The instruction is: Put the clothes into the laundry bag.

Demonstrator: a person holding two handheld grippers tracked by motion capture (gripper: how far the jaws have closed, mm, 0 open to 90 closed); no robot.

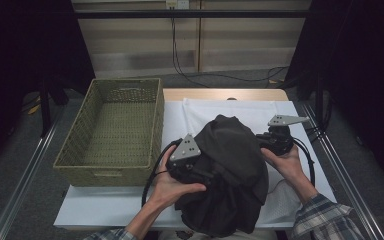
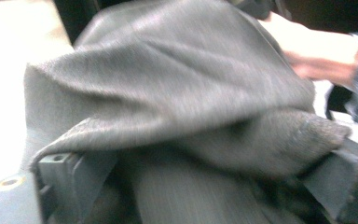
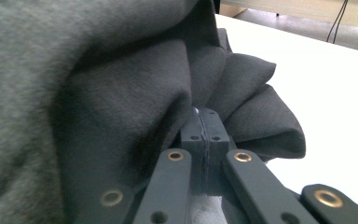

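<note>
A dark grey garment (image 1: 230, 165) is bunched up over the white-covered table (image 1: 240, 107) between my two grippers. My left gripper (image 1: 200, 172) is at its left side, jaws pushed under the cloth. In the left gripper view the garment (image 2: 168, 93) drapes over and between the left gripper (image 2: 182, 186), whose jaws stand wide apart and do not pinch it. My right gripper (image 1: 267, 140) is at the garment's upper right edge. In the right gripper view the right gripper (image 3: 205, 122) is pressed shut, and folds of the garment (image 3: 74, 93) gather at its tip.
A woven basket (image 1: 125, 82) stands empty at the table's left side, just beside my left hand. The white sheet runs bare behind and to the right of the garment. Cables trail on the floor beyond the table's far edge.
</note>
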